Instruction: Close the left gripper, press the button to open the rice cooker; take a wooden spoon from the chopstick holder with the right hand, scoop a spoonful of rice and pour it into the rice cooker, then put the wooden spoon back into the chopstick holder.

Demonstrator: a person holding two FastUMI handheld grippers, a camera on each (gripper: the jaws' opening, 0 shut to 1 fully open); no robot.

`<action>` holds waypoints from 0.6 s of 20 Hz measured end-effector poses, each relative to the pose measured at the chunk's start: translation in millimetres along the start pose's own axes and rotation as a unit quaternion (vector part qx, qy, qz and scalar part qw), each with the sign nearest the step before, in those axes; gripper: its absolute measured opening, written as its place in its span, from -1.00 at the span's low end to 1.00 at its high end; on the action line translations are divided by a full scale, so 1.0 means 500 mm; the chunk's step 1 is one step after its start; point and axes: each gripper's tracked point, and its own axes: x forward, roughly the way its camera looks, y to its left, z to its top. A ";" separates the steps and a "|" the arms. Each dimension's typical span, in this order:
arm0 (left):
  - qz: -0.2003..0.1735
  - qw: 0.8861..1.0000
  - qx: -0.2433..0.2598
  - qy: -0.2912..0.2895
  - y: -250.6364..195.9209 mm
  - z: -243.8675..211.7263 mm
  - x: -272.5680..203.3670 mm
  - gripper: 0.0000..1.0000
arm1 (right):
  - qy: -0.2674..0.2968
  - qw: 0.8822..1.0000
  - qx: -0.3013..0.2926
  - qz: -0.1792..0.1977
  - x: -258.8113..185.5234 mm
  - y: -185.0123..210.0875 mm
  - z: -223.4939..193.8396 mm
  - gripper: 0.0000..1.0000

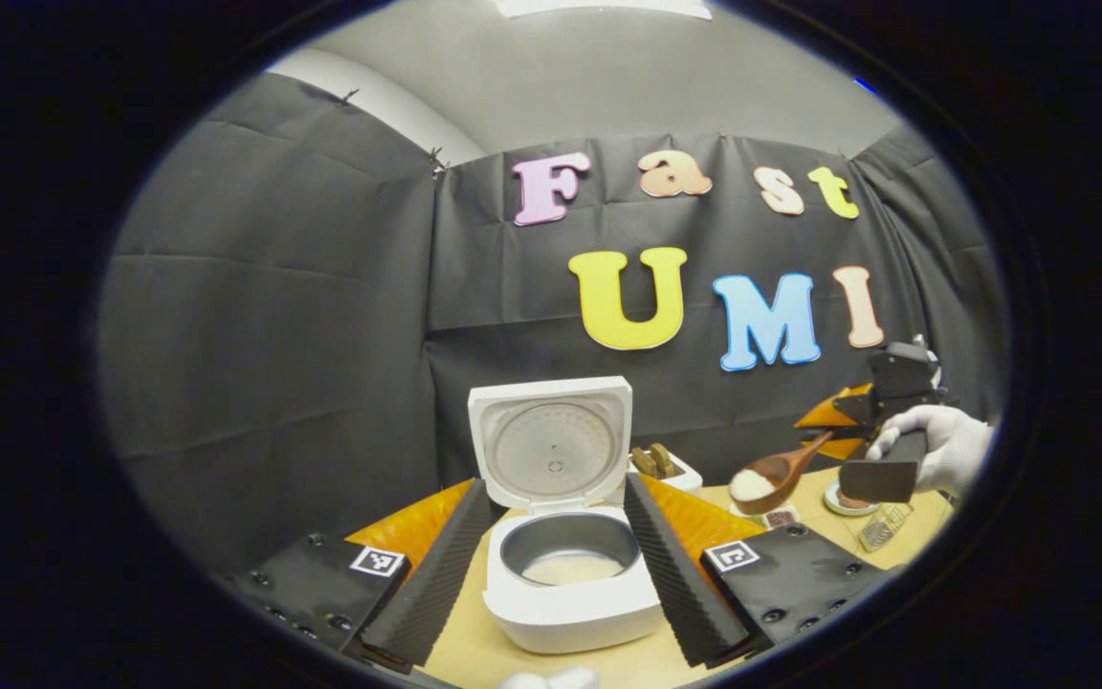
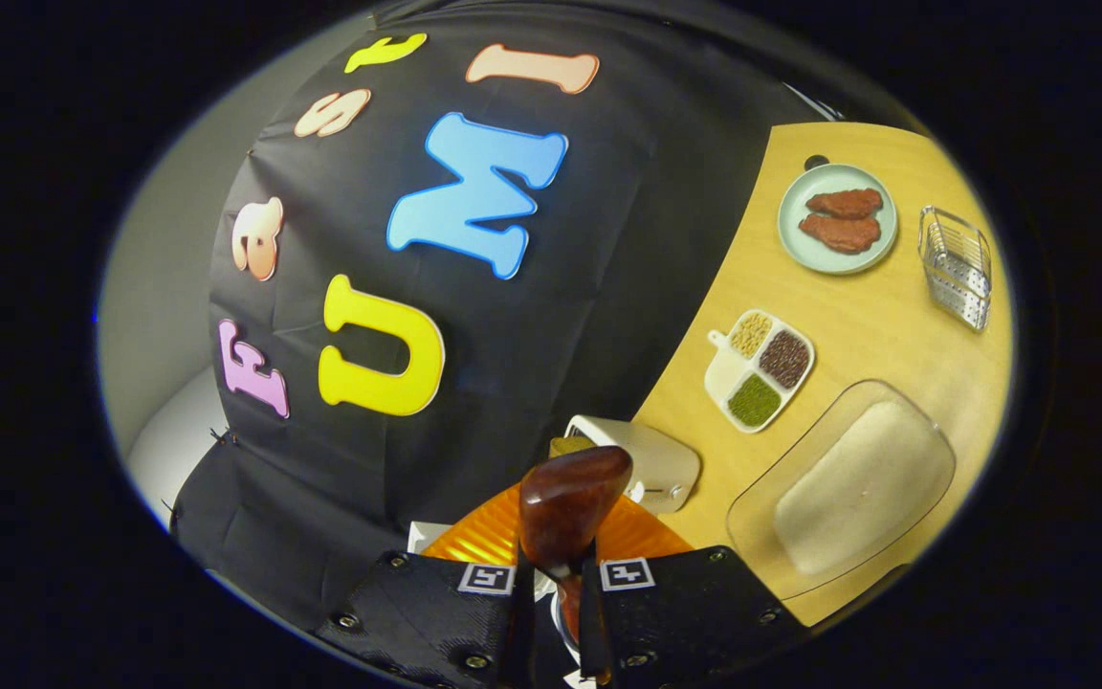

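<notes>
The white rice cooker (image 1: 570, 593) stands open, lid (image 1: 551, 445) upright, with a little rice in its grey pot (image 1: 570, 560). My left gripper (image 1: 556, 486) is open, one finger on each side of the cooker. To the right and higher, a gloved hand (image 1: 948, 445) holds my right gripper (image 1: 843, 431), shut on the wooden spoon (image 1: 785, 471). The spoon's bowl carries a heap of rice (image 1: 752, 485) and hangs right of the cooker, near the chopstick holder (image 1: 671, 471). In the right gripper view, the spoon's dark handle (image 2: 570, 502) sticks up between the shut fingers of my right gripper (image 2: 556, 584).
On the wooden table (image 2: 857, 316) lie a clear tray of rice (image 2: 857, 483), a divided dish of beans (image 2: 761, 368), a green plate with meat (image 2: 836, 218) and a wire basket (image 2: 955, 266). The white chopstick holder (image 2: 651, 459) stands by the black cloth wall.
</notes>
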 end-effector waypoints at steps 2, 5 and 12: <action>0.011 1.000 -0.004 0.005 0.023 -0.011 -0.004 0.95 | 0.022 1.000 -0.009 0.005 0.033 0.038 -0.059 -0.64; 0.026 0.999 -0.017 0.020 0.050 -0.037 -0.011 1.00 | 0.047 0.999 -0.021 0.011 0.080 0.083 -0.136 -0.63; 0.063 0.997 -0.018 0.037 0.114 -0.075 -0.035 1.00 | 0.082 0.995 -0.061 -0.006 0.180 0.046 -0.295 -0.65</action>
